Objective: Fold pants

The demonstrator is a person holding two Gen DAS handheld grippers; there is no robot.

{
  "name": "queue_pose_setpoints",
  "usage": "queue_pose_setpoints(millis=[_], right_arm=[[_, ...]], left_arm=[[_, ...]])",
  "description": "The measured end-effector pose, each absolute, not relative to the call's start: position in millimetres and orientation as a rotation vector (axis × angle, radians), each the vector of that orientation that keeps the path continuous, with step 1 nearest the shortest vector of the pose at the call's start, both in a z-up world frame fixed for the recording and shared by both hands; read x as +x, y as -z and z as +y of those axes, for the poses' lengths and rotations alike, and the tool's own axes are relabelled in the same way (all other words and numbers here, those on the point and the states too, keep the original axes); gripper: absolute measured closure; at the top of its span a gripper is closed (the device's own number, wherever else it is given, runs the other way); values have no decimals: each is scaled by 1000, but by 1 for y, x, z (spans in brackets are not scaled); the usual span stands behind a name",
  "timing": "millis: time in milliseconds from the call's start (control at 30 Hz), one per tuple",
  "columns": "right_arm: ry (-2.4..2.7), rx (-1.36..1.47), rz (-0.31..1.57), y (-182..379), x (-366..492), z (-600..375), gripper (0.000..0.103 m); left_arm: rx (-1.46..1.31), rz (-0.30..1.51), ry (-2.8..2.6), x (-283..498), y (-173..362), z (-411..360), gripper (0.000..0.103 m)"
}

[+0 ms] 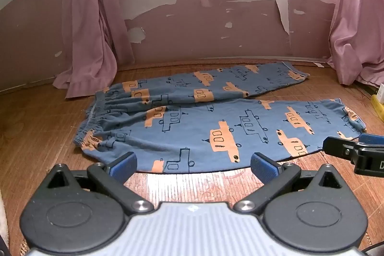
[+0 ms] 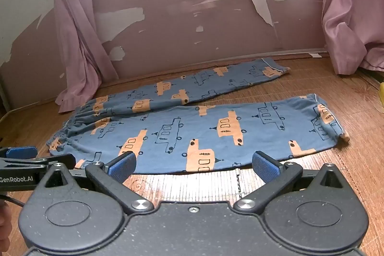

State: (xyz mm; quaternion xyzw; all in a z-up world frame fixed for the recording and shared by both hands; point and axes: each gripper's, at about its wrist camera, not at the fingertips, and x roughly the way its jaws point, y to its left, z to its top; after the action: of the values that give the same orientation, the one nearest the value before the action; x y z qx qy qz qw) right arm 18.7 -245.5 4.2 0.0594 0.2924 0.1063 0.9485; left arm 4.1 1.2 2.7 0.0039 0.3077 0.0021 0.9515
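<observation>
Left gripper [image 1: 193, 166] sits low at the near hem of the pants [image 1: 216, 126], jaws wide apart, nothing between them, blue pads [image 1: 124, 166] hovering right at the fabric edge of the near leg. Right gripper [image 2: 193, 166] same story: jaws spread wide, empty, parked at the near edge of that leg, closer to its cuff end than the left one. From the left wrist view the right gripper's tip [image 1: 355, 148] shows just beside the near leg's cuff; whether it touches the cloth, can't tell.

Pants: blue pajama type with orange and outlined vehicle print, laid flat on a woven bamboo mat [image 1: 192, 186], unfolded. Elastic waistband [image 1: 93, 119] bunched at the left end, two legs running right and splayed into a narrow V, a strip of mat showing between them toward the cuffs. Far leg's cuff [image 1: 295, 74] lies near the base of the wall.

Beyond the pants: mauve wall [image 1: 192, 27] with big patches of peeled paint. Pink curtains [image 1: 93, 39] hang either side of the pants, bottoms pooling on the mat; left curtain ends just behind the waistband.

Yellow object [image 1: 378, 107] at the right frame edge past the near cuff, too cropped to identify. No containers visible.
</observation>
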Motion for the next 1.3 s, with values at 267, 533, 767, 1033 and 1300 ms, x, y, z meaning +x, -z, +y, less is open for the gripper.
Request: queue_pose_setpoints(millis=[267, 533, 767, 1033, 1300], right_arm=[[-217, 123, 596, -4, 19, -246, 1], [-216, 125, 597, -4, 19, -246, 1], [-217, 126, 598, -4, 20, -247, 1], [-217, 127, 598, -4, 20, -247, 1], [-217, 128, 599, -3, 20, -246, 1]], left_arm=[[15, 622, -2, 1, -2, 0, 0], [17, 621, -2, 1, -1, -1, 0], [18, 621, -7, 2, -2, 0, 0], [21, 619, -9, 2, -1, 1, 0], [24, 618, -11, -1, -4, 2, 0]])
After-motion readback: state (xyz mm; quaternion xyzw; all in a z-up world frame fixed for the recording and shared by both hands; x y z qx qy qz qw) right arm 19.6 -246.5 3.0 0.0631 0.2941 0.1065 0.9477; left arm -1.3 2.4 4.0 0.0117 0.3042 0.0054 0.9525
